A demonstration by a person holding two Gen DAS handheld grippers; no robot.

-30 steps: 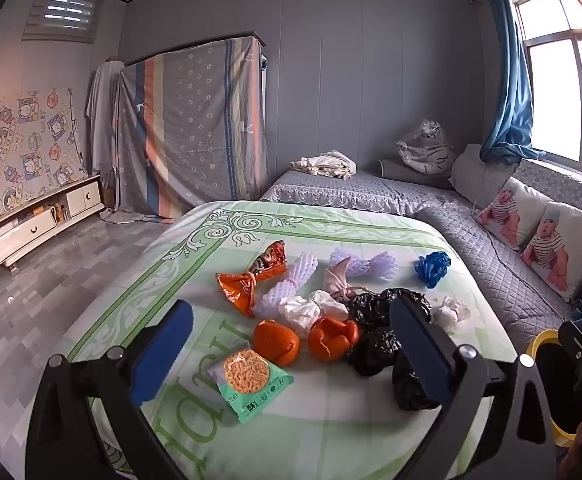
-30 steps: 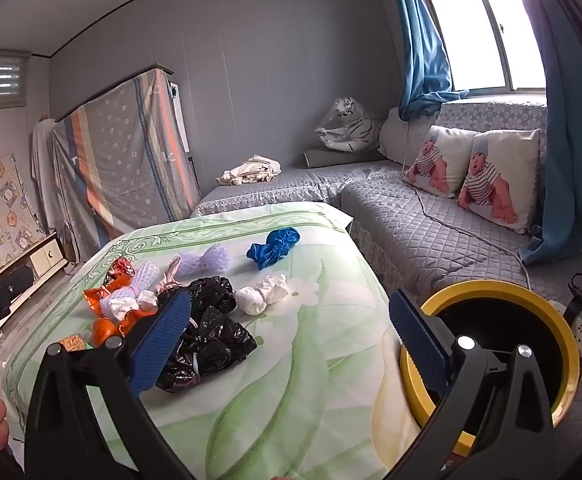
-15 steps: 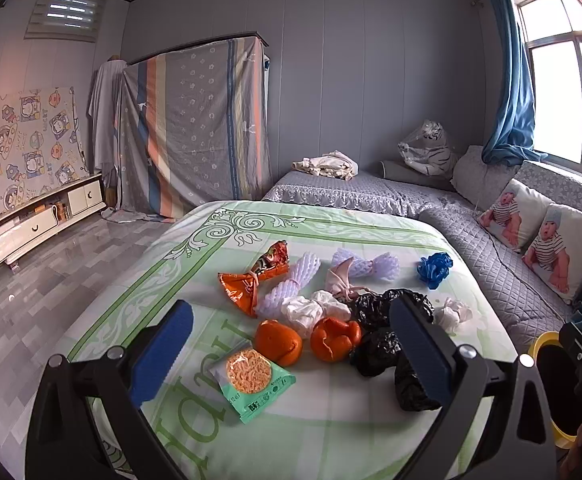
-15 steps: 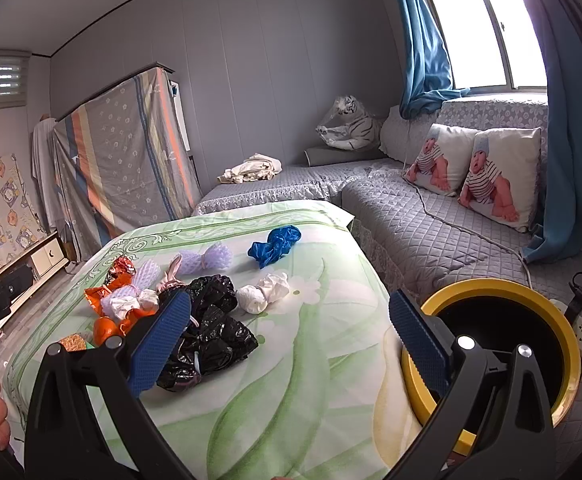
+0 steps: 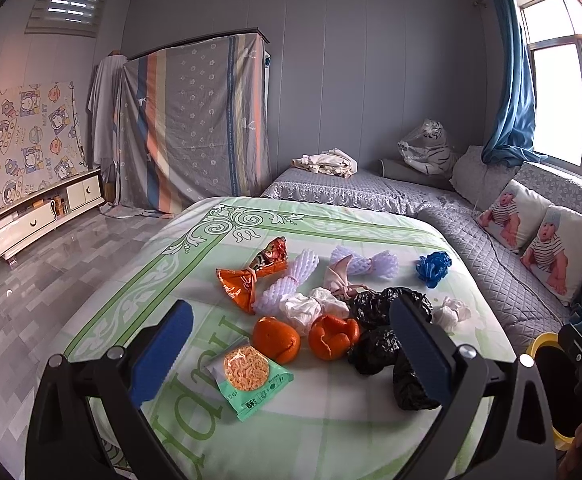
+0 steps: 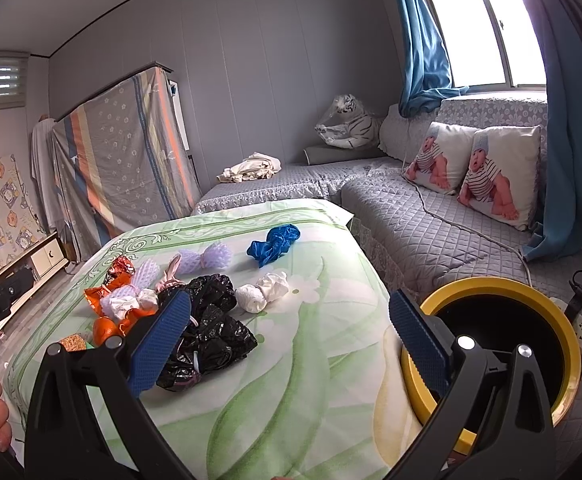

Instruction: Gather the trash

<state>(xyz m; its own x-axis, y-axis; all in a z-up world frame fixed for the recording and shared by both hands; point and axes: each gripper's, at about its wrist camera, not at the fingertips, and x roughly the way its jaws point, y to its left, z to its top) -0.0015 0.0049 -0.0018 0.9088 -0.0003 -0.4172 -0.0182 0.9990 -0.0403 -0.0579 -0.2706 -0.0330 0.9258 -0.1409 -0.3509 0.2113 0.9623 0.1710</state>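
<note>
Still: left tool [image 5: 291, 344] wide apart, nudged toward orange peels [image 5: 305, 340].

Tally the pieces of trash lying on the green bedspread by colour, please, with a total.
Black plastic bags: 1 pile, separate count cannot be told
Orange peel pieces: 2
Orange snack wrapper: 1
Green snack packet: 1
Lilac foam fruit nets: 2
White wads: 2
Blue bag: 1
Pink scrap: 1
Total: 11, counting the black pile as 1
</note>
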